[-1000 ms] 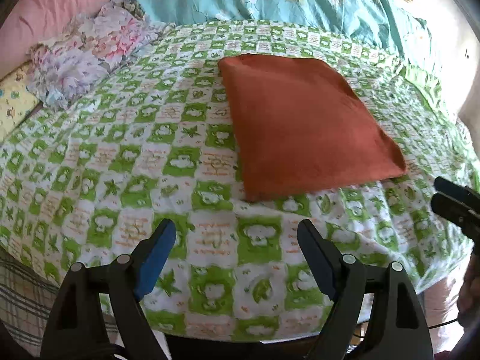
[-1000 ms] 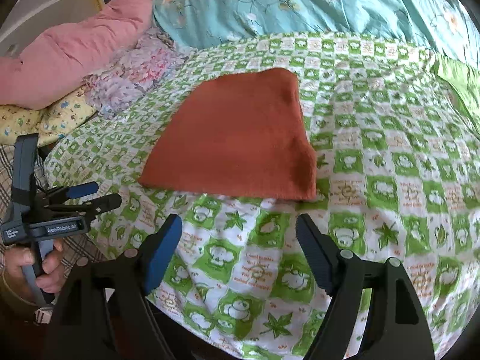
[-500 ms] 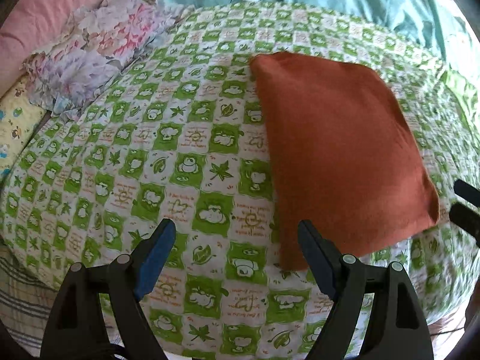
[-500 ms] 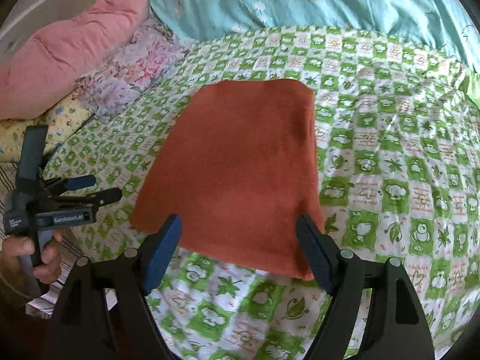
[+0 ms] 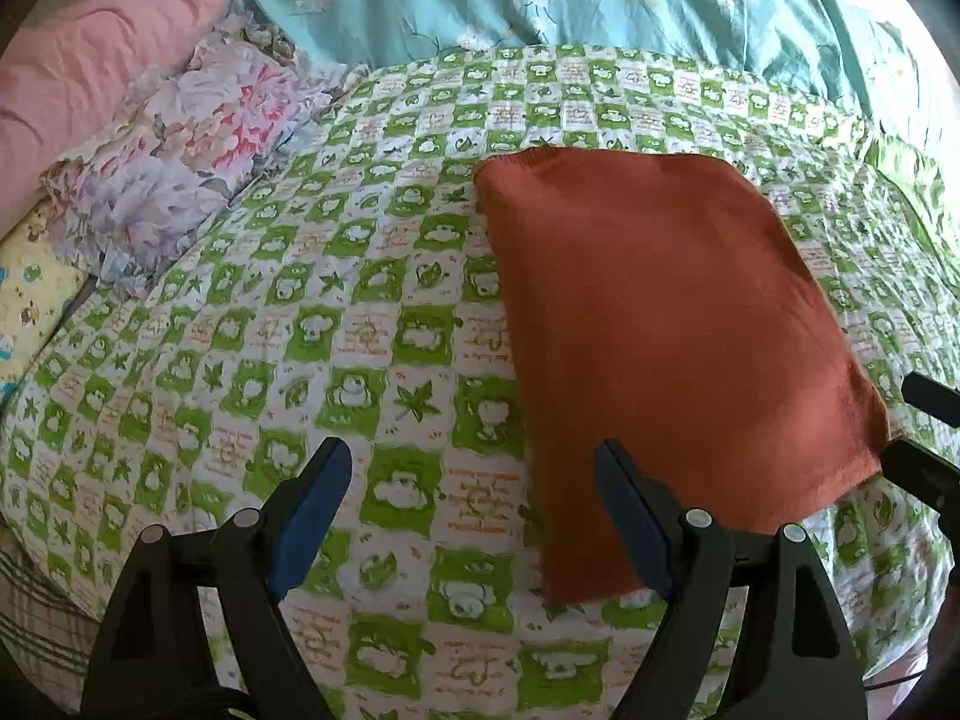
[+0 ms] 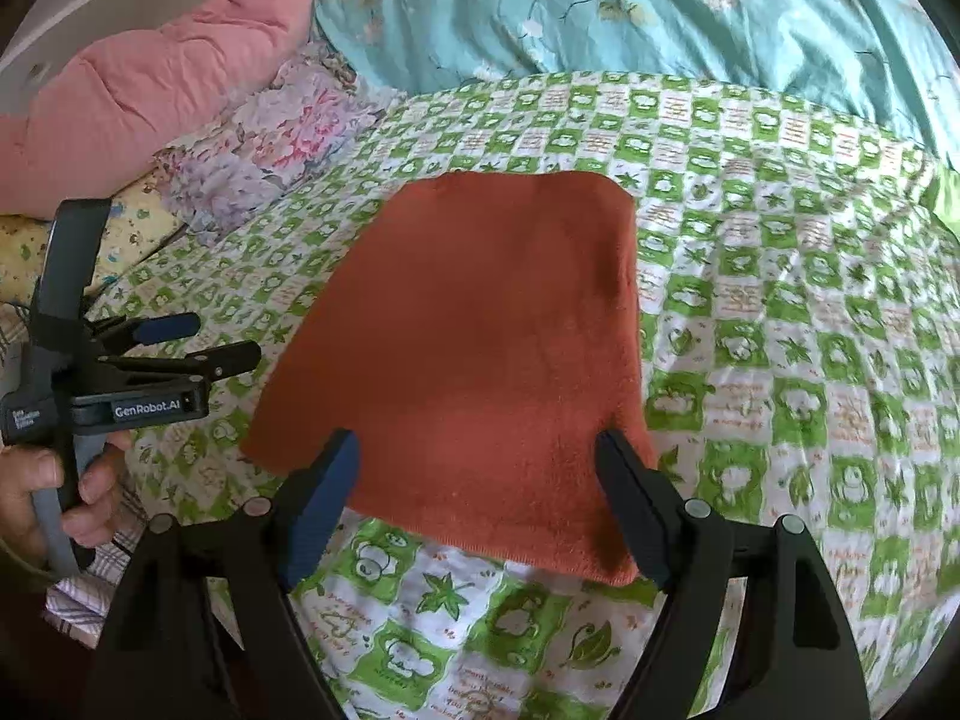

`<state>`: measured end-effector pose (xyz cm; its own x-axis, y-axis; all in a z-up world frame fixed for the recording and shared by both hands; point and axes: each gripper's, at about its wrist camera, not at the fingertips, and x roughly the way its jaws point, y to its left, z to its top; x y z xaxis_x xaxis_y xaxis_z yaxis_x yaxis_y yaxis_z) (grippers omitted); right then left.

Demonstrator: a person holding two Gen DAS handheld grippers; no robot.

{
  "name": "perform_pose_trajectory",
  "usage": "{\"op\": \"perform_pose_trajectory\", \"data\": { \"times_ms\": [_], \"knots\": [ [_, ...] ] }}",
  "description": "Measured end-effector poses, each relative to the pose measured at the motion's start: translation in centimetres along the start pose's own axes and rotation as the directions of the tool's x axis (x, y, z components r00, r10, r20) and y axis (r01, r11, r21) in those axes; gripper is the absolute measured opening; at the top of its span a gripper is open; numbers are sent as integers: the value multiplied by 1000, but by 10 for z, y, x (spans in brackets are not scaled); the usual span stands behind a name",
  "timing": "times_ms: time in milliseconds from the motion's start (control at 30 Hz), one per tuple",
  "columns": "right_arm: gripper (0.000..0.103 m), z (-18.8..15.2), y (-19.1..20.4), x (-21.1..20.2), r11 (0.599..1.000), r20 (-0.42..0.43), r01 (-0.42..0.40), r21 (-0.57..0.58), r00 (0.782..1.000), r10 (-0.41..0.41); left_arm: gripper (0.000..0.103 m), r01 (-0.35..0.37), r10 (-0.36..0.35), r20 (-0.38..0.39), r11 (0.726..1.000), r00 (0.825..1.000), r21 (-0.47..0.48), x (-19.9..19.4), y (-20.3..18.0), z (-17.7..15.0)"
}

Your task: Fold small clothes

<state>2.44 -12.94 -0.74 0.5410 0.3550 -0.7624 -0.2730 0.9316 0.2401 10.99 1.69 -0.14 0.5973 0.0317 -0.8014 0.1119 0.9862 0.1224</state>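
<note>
Lying flat on the green-checked bedsheet [image 6: 780, 312]: one folded rust-orange cloth [image 6: 492, 348]. Right hand-held gripper [image 6: 477, 498] at its 6 o'clock edge, left hand-held gripper [image 5: 474, 516] at 8 o'clock; both agape, empty.

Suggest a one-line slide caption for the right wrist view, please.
Open right gripper poised over the near edge of a rust-orange cloth lying flat on a green checked bedsheet.

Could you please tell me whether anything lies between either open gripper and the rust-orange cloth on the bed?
Nothing visible does. The rust-orange cloth lies flat on the green checked sheet, bare bedding between it and the right gripper and left gripper.
</note>
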Motion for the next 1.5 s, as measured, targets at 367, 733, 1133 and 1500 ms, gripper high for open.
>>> {"op": "perform_pose_trajectory", "data": {
  "times_ms": [367,733,1133,1500],
  "knots": [
    [88,-12,26,-22,999,61,30,-43,998,-27,93,-46,45,73,999,996,3,-37,-13,-22],
    [90,-10,16,-12,998,34,50,33,998,-51,100,-42,42,95,999,995,-2,-41,-19,-27],
    [91,3,1,8,994,27,85,64,996,-87,100,29,-25,69,998,997,-54,-11,-8,-12],
    [91,15,-18,21,992,6,96,85,995,-97,100,77,-75,41,995,996,-66,12,-11,6]
  ]
}}
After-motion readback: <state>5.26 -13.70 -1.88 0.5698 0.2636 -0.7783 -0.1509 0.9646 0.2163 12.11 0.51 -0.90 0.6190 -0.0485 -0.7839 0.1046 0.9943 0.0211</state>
